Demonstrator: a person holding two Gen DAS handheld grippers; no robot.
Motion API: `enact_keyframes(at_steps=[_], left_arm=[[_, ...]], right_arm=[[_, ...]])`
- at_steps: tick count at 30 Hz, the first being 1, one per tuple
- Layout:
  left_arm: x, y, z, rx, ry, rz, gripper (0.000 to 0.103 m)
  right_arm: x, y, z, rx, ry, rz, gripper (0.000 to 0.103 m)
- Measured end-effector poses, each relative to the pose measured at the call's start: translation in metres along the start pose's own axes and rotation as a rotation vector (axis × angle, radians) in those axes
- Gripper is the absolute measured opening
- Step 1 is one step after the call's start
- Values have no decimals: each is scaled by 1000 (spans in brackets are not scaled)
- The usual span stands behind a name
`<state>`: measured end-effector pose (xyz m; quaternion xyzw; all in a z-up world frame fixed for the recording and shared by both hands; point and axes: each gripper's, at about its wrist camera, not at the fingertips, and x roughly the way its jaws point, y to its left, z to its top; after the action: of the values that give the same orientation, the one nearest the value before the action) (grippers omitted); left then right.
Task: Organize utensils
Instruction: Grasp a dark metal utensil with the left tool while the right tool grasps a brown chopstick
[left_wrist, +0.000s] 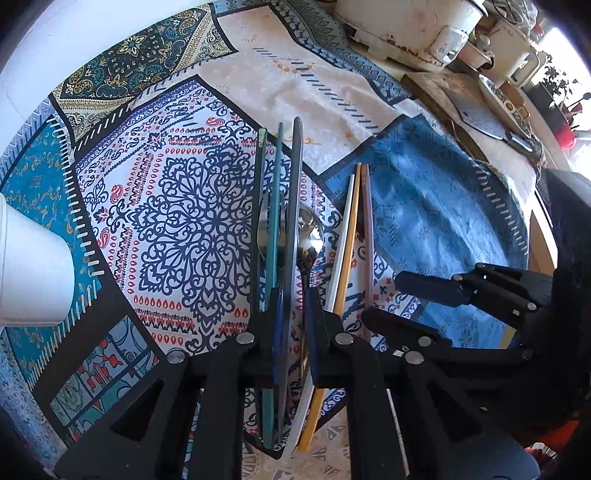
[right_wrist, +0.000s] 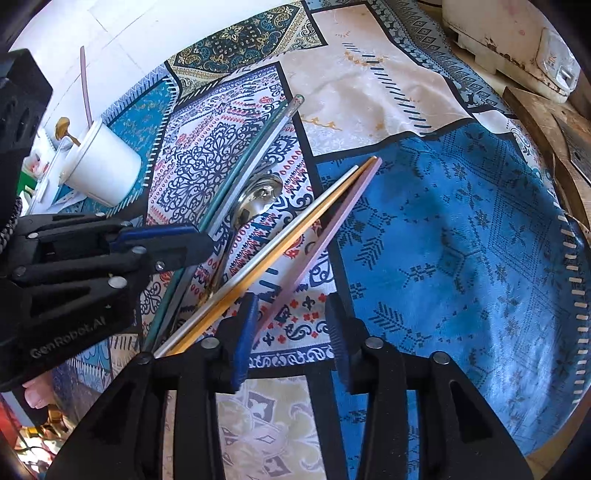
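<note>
Several chopsticks and a silver spoon (left_wrist: 309, 236) lie on the patterned tablecloth (left_wrist: 192, 229). My left gripper (left_wrist: 295, 295) points down over them. Its jaws stand narrow around a dark grey chopstick (left_wrist: 296, 177) and the spoon's handle, with a sliver of cloth showing between. A teal chopstick (left_wrist: 275, 221) runs just left of its fingers. My right gripper (right_wrist: 291, 325) is open, and a pink chopstick (right_wrist: 332, 229) passes between its jaws close to the left pad. White (right_wrist: 295, 214) and yellow (right_wrist: 314, 216) chopsticks lie beside it. A white cup (right_wrist: 103, 166) holds another pink chopstick and a gold spoon.
A worn white rice cooker (right_wrist: 517, 44) and a wooden board (left_wrist: 443, 88) stand at the far right of the table. The blue patch of cloth (right_wrist: 461, 240) reaches to the table's right edge. The cup (left_wrist: 33, 266) sits at the left.
</note>
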<state>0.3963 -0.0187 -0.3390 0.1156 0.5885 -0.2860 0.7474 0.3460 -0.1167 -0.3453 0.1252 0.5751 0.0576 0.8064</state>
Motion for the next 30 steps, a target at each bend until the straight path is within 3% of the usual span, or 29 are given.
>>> enact_keyframes(at_steps=[2,8,10,11,13,15,22,30], left_arm=[[5,1,-1,3,19,7,10],[9,3,-2,-2,25,4,10],[9,5,-2,-13,27,-3,5],[9,9,-2,-25,29,-16,4],[8,14,-2,-48,33,-37,4],[8,17,-3,-66,42,-53,4],[4,11,-7,-52,68,-47,4],[14,0,10,-9,88,7,5]], right_arm=[[2,4,-2,-14,-17,-9,42],[6,24,-12,-159,-57,-141,42],[6,24,-13,-183,-55,-163,35],[5,21,-13,-187,-53,-167,32],[2,12,-11,-186,-39,-153,13],[-1,-5,-6,-165,-16,-128,9],[-7,-49,12,-80,5,-152,5],[0,-52,33,-33,27,-130,7]])
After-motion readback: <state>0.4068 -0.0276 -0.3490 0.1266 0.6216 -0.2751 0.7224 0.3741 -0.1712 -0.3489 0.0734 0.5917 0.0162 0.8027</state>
